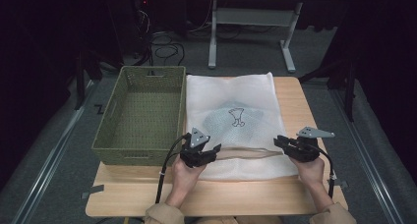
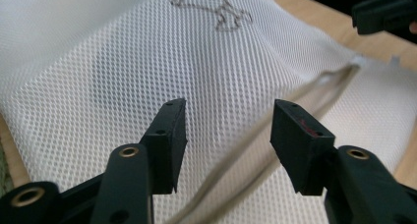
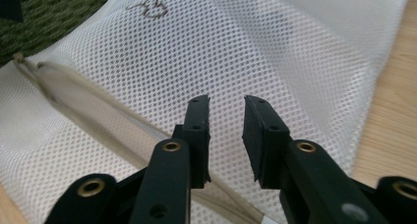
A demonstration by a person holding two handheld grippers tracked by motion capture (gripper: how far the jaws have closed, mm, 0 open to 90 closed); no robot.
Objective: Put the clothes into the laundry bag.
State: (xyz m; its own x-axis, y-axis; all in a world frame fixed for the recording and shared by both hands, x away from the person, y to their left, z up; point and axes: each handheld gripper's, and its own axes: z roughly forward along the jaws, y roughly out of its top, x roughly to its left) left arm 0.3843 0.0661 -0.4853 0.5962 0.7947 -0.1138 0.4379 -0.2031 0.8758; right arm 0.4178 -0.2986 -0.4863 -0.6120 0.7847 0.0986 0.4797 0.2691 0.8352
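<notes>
**Both grippers open above the mesh bag**

The white mesh bag (image 1: 236, 126) lies flat on the table (image 1: 295, 96), beside the green basket (image 1: 142, 113) at the left edge. The left gripper (image 2: 228, 135) and right gripper (image 3: 226, 130) hover over its near seam, jaws parted, holding nothing.

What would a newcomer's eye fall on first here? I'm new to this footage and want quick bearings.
First the white mesh bag, spread flat across the wooden table, with a small dark drawing printed on it. Left of it stands an olive woven basket. At the bag's near edge, the left gripper and right gripper hover, jaws open.
</notes>
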